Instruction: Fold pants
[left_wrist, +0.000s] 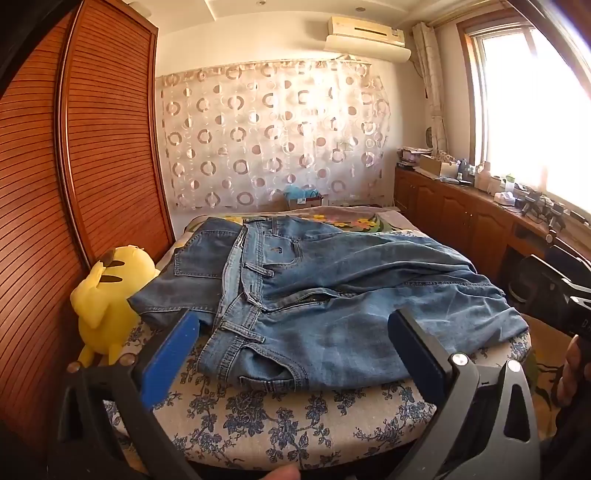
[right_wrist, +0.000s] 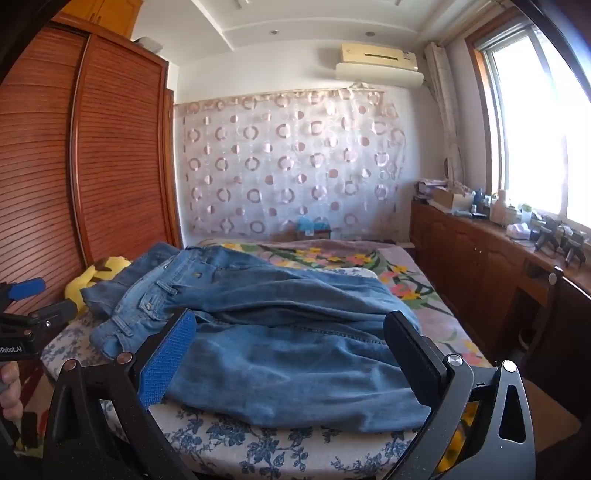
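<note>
Blue jeans (left_wrist: 332, 291) lie spread on a floral-covered board (left_wrist: 280, 421) at the foot of the bed, waistband to the left, legs running right. A second pair of jeans (left_wrist: 199, 266) lies under them at the left. My left gripper (left_wrist: 291, 339) is open and empty, held just before the near edge, level with the waistband. In the right wrist view the jeans (right_wrist: 280, 332) fill the middle; my right gripper (right_wrist: 291, 343) is open and empty in front of the leg part. The left gripper (right_wrist: 29, 314) shows at that view's left edge.
A yellow plush toy (left_wrist: 110, 295) sits at the board's left corner against a wooden wardrobe (left_wrist: 74, 166). The bed (right_wrist: 406, 280) with a flowered cover runs behind. A low wooden cabinet (left_wrist: 461, 210) with clutter stands along the window on the right.
</note>
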